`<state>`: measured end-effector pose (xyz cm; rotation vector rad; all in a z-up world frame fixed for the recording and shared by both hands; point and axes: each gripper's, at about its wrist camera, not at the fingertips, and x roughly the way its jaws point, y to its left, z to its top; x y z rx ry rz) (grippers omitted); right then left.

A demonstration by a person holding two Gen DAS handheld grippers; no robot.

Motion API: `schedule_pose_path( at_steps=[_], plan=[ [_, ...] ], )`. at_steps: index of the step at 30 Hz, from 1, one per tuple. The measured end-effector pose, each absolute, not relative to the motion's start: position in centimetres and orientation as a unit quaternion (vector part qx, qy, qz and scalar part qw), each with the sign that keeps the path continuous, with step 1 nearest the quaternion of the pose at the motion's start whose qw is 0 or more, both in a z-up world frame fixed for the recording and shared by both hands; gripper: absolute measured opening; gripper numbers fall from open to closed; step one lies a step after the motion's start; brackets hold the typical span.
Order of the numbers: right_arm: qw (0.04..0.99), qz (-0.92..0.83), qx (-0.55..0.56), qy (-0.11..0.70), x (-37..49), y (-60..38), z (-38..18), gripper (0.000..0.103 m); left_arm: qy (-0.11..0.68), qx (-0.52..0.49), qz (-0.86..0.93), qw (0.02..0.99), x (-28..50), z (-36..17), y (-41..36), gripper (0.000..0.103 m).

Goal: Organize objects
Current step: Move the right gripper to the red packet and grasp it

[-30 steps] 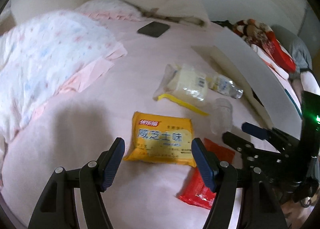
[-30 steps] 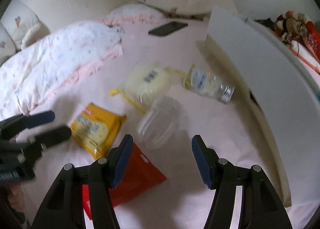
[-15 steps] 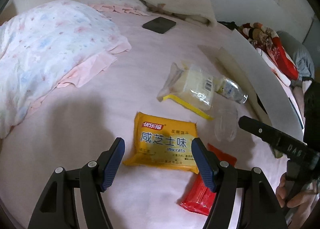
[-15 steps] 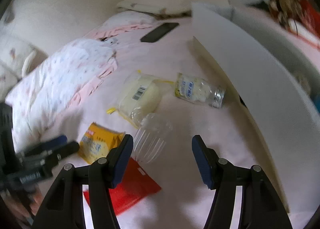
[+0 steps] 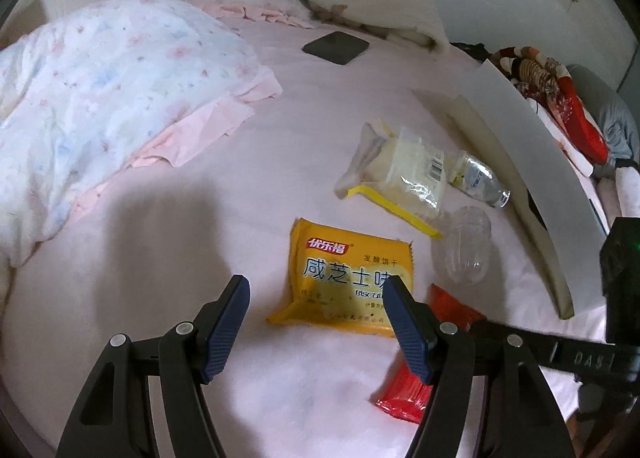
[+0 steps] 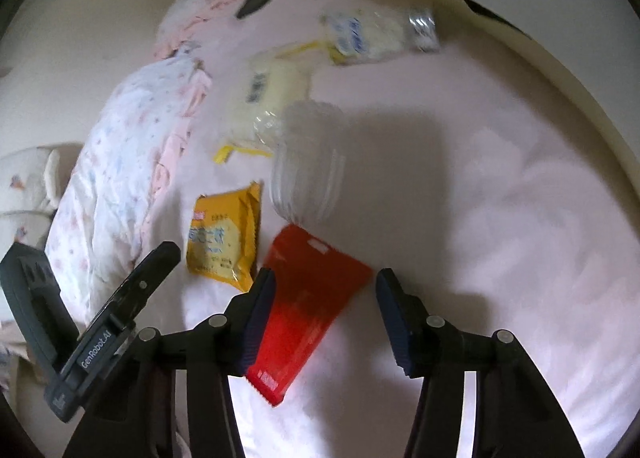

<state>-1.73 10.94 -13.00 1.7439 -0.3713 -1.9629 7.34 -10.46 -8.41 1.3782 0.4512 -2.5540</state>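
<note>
Fingers (image 6: 390,298) of the right gripper (image 6: 324,290) stand apart over the red packet (image 6: 308,298), lying flat on the pink sheet (image 6: 480,217). Left gripper (image 5: 316,298) gapes empty near the yellow biscuit pack (image 5: 348,278). Best to pinch the red packet's thin edge squarely. Beyond lie a clear cup (image 6: 308,165) and bottle (image 6: 380,33).

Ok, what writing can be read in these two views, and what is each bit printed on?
"优乐福", "咸芝士味", "发酵饼干" and a partly hidden "BISCUI": yellow biscuit packet.
"GenRobot.AI": left gripper body, in the right wrist view.
"DAS", cut off: right gripper body, in the left wrist view.
Barcode digits on the clear bag: too small.
Bottle label: blurred.
Red packet print: unreadable.
</note>
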Motion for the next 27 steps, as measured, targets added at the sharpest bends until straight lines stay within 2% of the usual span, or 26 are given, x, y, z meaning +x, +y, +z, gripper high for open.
schedule_pose_path(
  at_steps=[3, 7, 10, 12, 14, 17, 19, 23, 27],
  plan=[
    [0.229, -0.715, 0.651, -0.112, -0.6, 10.2, -12.6, 0.052, 0.132, 0.455, -0.873, 0.111, 7.8, -7.5, -9.9, 0.068],
    [0.241, -0.685, 0.673, -0.145, 0.3, 8.7, -14.0, 0.055, 0.111, 0.445, -0.88, 0.12, 8.0, -6.6, -9.7, 0.068],
    [0.223, -0.698, 0.664, -0.15, 0.5, 7.5, -13.8, 0.073, 0.115, 0.436, -0.884, 0.125, 8.5, -5.9, -10.1, 0.065],
    [0.201, -0.703, 0.664, -0.156, 0.5, 7.0, -13.8, 0.079, 0.125, 0.435, -0.881, 0.135, 8.7, -5.7, -11.0, 0.065],
    [0.193, -0.706, 0.663, -0.154, 0.6, 6.6, -13.8, 0.089, 0.138, 0.434, -0.878, 0.146, 8.8, -5.6, -11.9, 0.065],
    [0.193, -0.716, 0.662, -0.11, 0.8, 4.4, -13.8, 0.103, 0.125, 0.433, -0.876, 0.17, 9.0, -5.4, -12.6, 0.065],
    [0.175, -0.727, 0.662, -0.058, 1.2, 3.1, -13.7, 0.103, 0.103, 0.438, -0.873, 0.187, 9.1, -5.3, -12.5, 0.065],
    [0.141, -0.731, 0.66, 0.099, 2.4, -1.0, -14.5, 0.102, 0.093, 0.436, -0.877, 0.177, 9.0, -4.9, -12.2, 0.065],
    [0.145, -0.729, 0.662, 0.094, 2.3, -0.7, -14.4, 0.103, 0.097, 0.443, -0.875, 0.173, 8.7, -5.1, -12.3, 0.065]
  ],
)
